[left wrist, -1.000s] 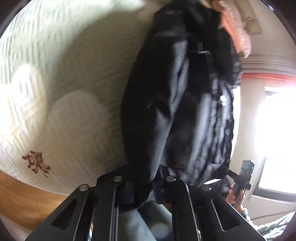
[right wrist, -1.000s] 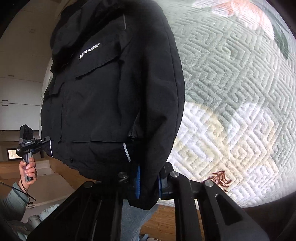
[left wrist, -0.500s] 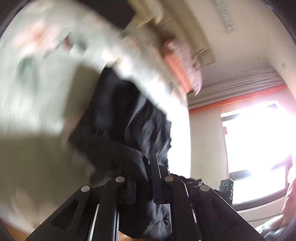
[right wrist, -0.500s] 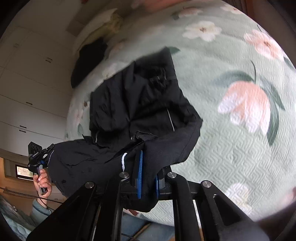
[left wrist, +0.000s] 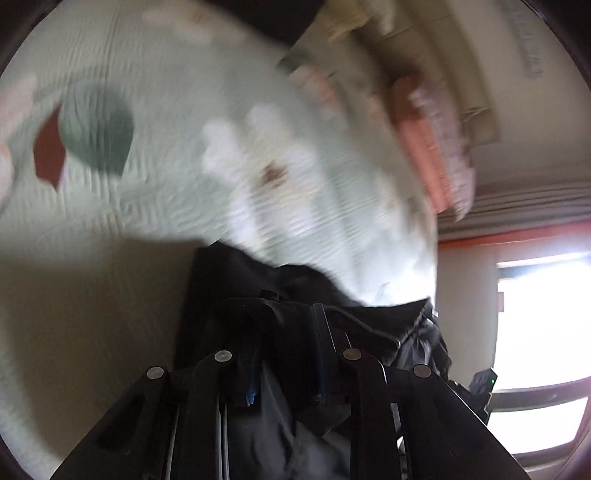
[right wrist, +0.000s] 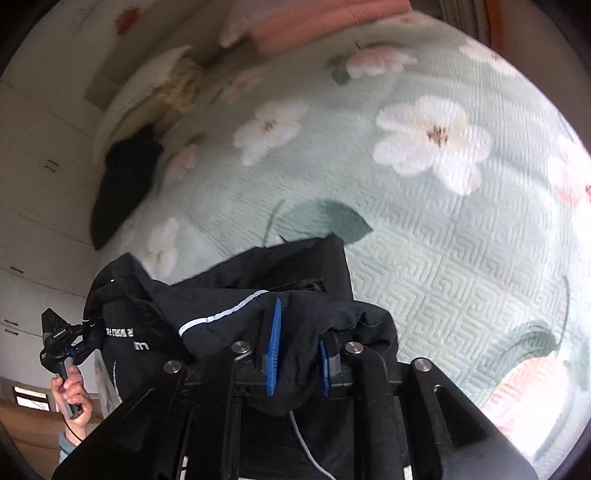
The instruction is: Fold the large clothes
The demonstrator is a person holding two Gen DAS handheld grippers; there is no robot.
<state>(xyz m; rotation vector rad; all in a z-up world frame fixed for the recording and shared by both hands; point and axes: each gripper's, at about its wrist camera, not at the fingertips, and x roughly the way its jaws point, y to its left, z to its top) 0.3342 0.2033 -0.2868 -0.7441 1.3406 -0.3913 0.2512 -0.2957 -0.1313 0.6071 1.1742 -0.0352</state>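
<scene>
A black jacket (right wrist: 236, 295) with white piping and white lettering hangs bunched between my two grippers over the pale green flowered bedspread (right wrist: 443, 236). My right gripper (right wrist: 295, 354) is shut on a fold of the jacket between its blue pads. My left gripper (left wrist: 284, 354) is shut on another part of the jacket (left wrist: 229, 288); that view is blurred by motion. In the right wrist view the left gripper (right wrist: 59, 343) shows at the far left, held in a hand.
A second dark garment (right wrist: 125, 177) lies at the far left of the bed beside a pale pillow (right wrist: 155, 85). A pink blanket (right wrist: 317, 22) lies at the head of the bed. A bright window (left wrist: 543, 332) is at the right. White cupboards (right wrist: 29, 229) stand at the left.
Both grippers have swung up and forward over the bed with the jacket. The jacket, which hung full length a second ago, is now bunched low near the fingers.
</scene>
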